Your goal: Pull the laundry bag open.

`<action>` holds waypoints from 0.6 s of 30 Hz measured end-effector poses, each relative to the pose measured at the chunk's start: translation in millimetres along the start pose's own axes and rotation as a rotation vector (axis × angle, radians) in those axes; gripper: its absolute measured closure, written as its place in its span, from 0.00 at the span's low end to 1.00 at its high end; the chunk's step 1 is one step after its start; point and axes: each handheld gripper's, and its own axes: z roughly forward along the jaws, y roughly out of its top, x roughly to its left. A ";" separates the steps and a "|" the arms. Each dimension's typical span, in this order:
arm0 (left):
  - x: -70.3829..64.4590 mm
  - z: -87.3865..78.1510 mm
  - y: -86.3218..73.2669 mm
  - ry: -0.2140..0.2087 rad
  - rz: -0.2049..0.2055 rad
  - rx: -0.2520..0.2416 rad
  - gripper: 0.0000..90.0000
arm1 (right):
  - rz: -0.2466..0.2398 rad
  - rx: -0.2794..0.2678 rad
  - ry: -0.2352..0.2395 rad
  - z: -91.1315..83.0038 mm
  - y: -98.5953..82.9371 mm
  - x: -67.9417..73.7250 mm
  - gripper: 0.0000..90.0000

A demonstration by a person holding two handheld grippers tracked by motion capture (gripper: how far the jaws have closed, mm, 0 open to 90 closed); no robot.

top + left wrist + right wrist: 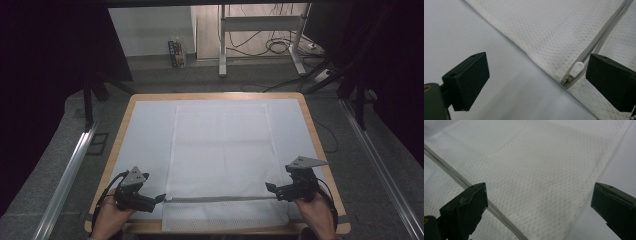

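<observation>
A white mesh bag (222, 150) lies flat in the middle of the table, with a grey zipper (220, 199) running across its near end. My left gripper (161, 198) is open at the zipper's left end. In the left gripper view the white zipper pull (577, 69) lies just inside the right jaw, and the mesh bag (544, 37) stretches away beyond. My right gripper (270, 187) is open at the zipper's right end. Its own view shows the mesh bag (544, 175) between the jaws and the zipper (456, 180) passing behind the left jaw.
A pale sheet (145, 135) covers the wooden table (320, 150) under the bag. Metal rails (67, 175) run along the floor on both sides. A desk frame (260, 30) with cables stands beyond the far edge.
</observation>
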 end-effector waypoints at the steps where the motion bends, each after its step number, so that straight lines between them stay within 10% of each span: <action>1: -0.3 0.0 -0.6 0.010 -0.005 0.002 0.04 | 0.006 0.005 0.015 5.0 2.2 1.4 0.01; 9: 0.0 2.4 -3.6 0.066 -0.001 0.003 0.00 | 0.000 -0.005 0.019 25.9 9.4 12.7 0.00; 18: 0.1 14.7 -5.2 0.076 0.035 0.027 0.00 | -0.110 -0.007 -0.037 33.8 2.3 21.1 0.00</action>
